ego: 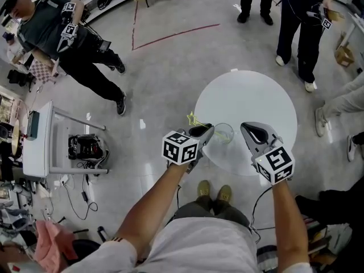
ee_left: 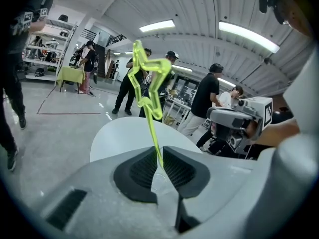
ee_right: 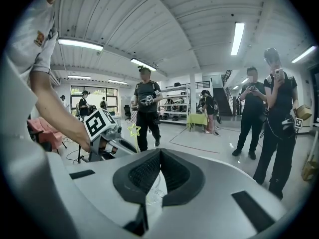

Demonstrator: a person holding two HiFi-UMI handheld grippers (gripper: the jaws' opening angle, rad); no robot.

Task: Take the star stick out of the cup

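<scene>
A person, seen from above, holds a hand-held gripper in each hand over a small round white tabletop (ego: 256, 95). A clear cup (ego: 224, 133) stands near the tabletop's near-left edge, between the two grippers.

The left hand-held gripper (ego: 207, 131) reaches in from the cup's left. In the left gripper view its jaws (ee_left: 160, 151) are nearly together, pinching the thin stem of the star stick (ee_left: 147, 83). The stick is translucent yellow-green. It rises out of the jaws, leaning slightly left, to an open star outline at the top. Its lower end runs down past the pads toward the clear cup (ee_left: 162, 182), glimpsed in the gap below them. From above, the star (ego: 193, 119) shows just left of the cup, beside the left gripper's tip.

The right hand-held gripper (ego: 244, 127) comes in from the cup's right. In the right gripper view its jaws (ee_right: 160, 152) are drawn together at the tips. The cup's clear glass (ee_right: 152, 192) shows in the gap beneath them, so it appears to grip the cup's wall.

Several people stand around on the grey floor (ego: 170, 67).
</scene>
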